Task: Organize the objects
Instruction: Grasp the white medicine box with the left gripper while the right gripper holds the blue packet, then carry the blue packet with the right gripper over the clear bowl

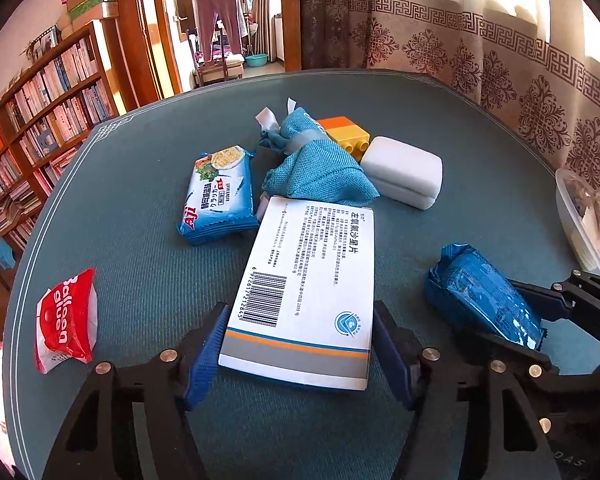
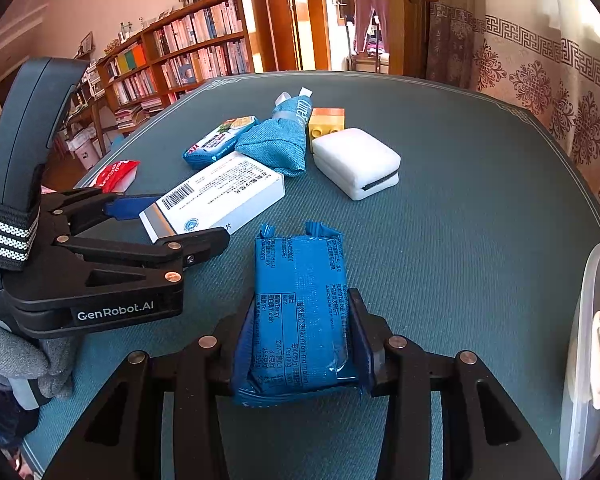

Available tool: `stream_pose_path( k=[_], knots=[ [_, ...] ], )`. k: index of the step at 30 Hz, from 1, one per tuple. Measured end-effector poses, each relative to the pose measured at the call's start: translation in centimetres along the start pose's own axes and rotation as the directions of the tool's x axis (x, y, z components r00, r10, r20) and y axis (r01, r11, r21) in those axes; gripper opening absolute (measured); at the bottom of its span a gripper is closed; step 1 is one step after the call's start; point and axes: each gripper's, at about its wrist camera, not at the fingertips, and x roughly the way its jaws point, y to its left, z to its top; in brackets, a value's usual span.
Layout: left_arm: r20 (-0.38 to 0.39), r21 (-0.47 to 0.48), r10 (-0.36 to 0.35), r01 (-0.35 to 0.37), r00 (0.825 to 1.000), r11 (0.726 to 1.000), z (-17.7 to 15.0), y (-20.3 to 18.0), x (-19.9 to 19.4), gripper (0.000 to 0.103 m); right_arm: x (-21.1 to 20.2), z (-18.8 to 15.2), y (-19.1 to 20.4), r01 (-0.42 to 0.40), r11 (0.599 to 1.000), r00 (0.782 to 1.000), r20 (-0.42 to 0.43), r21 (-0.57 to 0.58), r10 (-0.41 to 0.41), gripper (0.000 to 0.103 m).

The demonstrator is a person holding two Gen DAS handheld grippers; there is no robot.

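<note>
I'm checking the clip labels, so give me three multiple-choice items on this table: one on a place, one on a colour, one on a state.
1. Where is the medicine box?
A. between the left tool's fingers
B. inside the plastic container
C. on top of the white case

2. What colour is the Balleen packet?
A. green
B. red and white
C. yellow

3. What is the right tool doing?
A. open over bare table
B. shut on the blue snack pack
C. shut on the cloth pouch

Answers: 1 A, a blue pad sits at each side of the box. 2 B, red wrapper with white lettering. 3 B, both pads press the blue snack pack.
</note>
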Motion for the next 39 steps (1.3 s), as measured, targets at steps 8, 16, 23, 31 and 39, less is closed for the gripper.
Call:
stream_pose_path(
  k=[8,16,23,31,39],
  knots=[
    [-0.025,-0.046,-0.001,0.0,1.0,0.999,0.7,0.5,0.6,0.09,0.0,0.0,0.1,-0.001,1.0,1.0,0.001,0.001,0.001,0.044],
    [0.0,-0.014,0.016,-0.016,1.0,1.0,1.0,-0.6,0.8,0.07,0.1,0.0,0.1,-0.005,1.0,1.0,0.002,0.004,0.005,0.044],
    [0.035,0.019,0.029,-0.03,0.999,0.999,0.6,-1.3,0.0,0.066,0.1,0.0,0.1,-0.005,1.0,1.0,0.002,0.003,0.005,0.044],
    [0.096,-0.002,0.049,-0.049,0.994,0.999,-0.5,-1.9,-2.0,0.066,-0.1,0.0,-0.2,-0.013,1.0,1.0,0.011,0.02,0.013,0.042],
    [0.129,-0.022,0.039,-0.036,0.991,0.999,-1.1,-2.1,-2.9,0.066,-1.3,-0.3,-0.7,-0.004,0.999,0.999,0.051,0.044,0.002,0.042]
  ],
)
